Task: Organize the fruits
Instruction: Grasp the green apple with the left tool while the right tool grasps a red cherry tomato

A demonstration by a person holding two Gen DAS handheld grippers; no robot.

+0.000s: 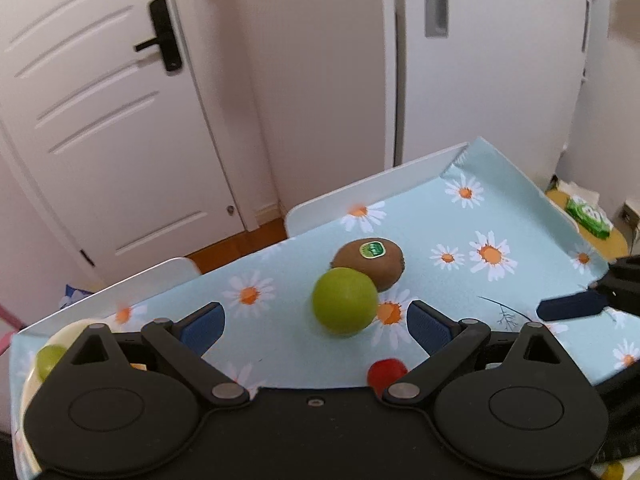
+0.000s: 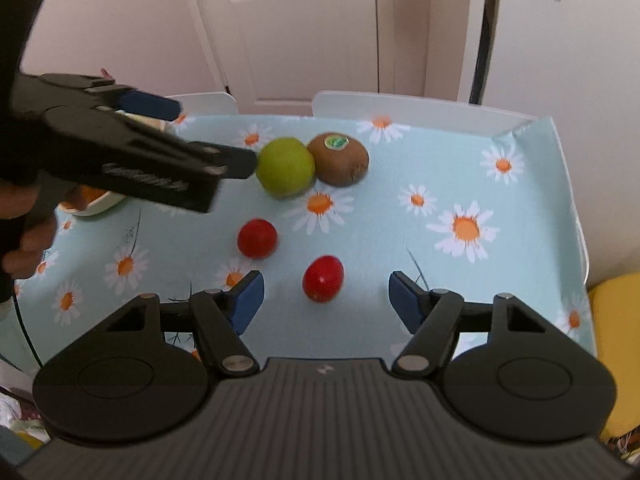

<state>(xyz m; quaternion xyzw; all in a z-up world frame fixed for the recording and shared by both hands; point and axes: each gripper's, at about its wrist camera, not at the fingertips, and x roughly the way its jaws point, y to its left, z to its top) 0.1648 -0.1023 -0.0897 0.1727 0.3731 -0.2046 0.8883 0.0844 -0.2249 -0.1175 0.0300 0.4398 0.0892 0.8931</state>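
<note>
A green round fruit (image 1: 345, 301) lies on the daisy tablecloth (image 1: 500, 216), touching a brown kiwi (image 1: 370, 260) with a green sticker behind it. My left gripper (image 1: 316, 326) is open and empty, its jaws wide just in front of the green fruit. In the right wrist view the green fruit (image 2: 285, 167) and kiwi (image 2: 339, 159) lie at the far middle. Two small red fruits (image 2: 257, 238) (image 2: 322, 278) lie nearer. My right gripper (image 2: 326, 300) is open and empty, with the nearer red fruit between its fingertips. One red fruit (image 1: 386, 374) shows in the left wrist view.
A white bowl (image 1: 30, 384) holding a green fruit sits at the left by my left gripper; it also shows in the right wrist view (image 2: 96, 204). White chair backs (image 2: 420, 110) stand behind the table. A door and cupboards are beyond.
</note>
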